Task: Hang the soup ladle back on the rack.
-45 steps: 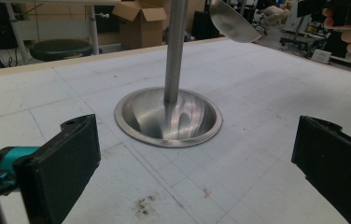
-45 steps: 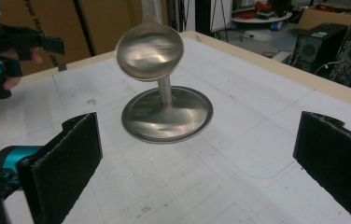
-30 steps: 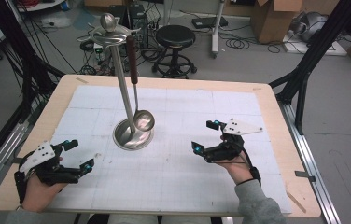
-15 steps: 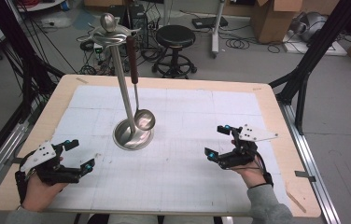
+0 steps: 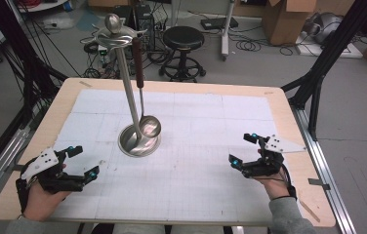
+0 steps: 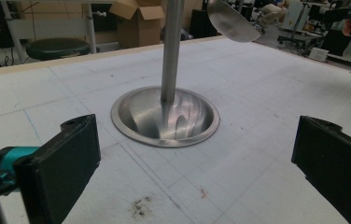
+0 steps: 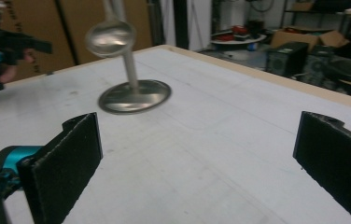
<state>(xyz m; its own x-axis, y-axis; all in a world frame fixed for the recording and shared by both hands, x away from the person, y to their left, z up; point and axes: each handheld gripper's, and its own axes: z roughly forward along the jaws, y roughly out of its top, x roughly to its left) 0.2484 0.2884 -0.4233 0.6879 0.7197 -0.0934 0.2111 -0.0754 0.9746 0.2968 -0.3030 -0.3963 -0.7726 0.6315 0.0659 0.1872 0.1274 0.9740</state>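
Wooden-edged table (image 5: 289, 114) under white gridded mat, steel ladle (image 5: 148, 127) hanging beside steel stand (image 5: 132, 113), both grippers (image 5: 80, 162) (image 5: 248, 149) gaping empty, right gripper view blurred.

A black stool (image 5: 184, 38), cardboard boxes (image 5: 287, 18) and cables (image 5: 254, 46) crowd the grey floor (image 5: 352, 112).

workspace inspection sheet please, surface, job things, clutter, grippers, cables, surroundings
surface: wooden table covered by a white gridded mat; a small dark smudge near the left gripper.
job's things: metal stand upright on its round base; a ladle hangs from its top, bowl just above the base.
clutter: nothing seen on the mat.
grippers: left gripper and right gripper both open, empty, low over the near corners.
cables: loose cables on the floor beyond the table.
surroundings: black stool, cardboard boxes, black frame legs.
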